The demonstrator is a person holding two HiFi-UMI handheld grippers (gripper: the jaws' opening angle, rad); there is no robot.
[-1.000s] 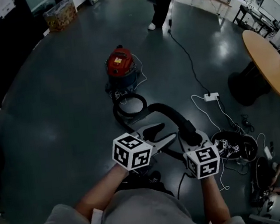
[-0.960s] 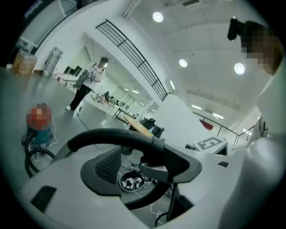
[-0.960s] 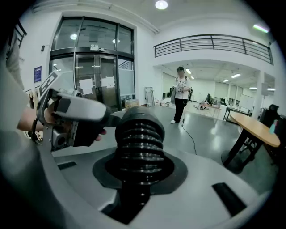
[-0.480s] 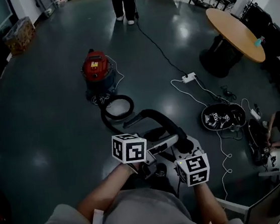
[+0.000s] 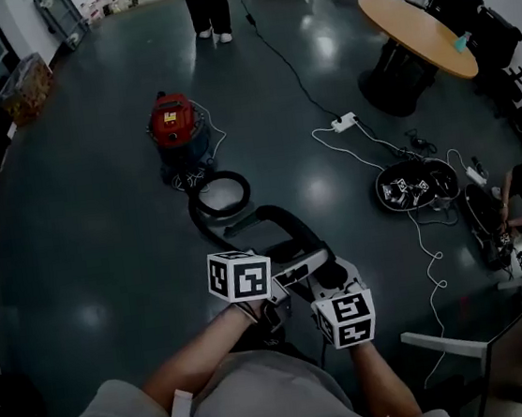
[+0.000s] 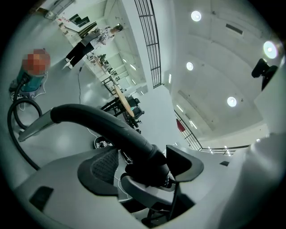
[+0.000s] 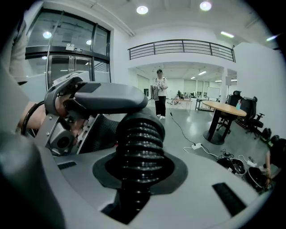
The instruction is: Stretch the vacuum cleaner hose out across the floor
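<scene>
At the lower centre of the head view, the right gripper [image 5: 332, 284] is clamped on the ribbed vacuum hose [image 7: 139, 143]. Just to its left, the left gripper [image 6: 145, 167] has just been opening its jaws. They straddle the hose's curved tube [image 6: 103, 123] without pressing it. The hose runs up the frame, arches, coils once on the floor [image 5: 103, 232] and reaches the red vacuum cleaner [image 5: 176, 128].

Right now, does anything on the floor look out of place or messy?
The black hose lies curled in a loop beside the red vacuum, not stretched out. A white power strip and loose cables trail across the floor.
</scene>
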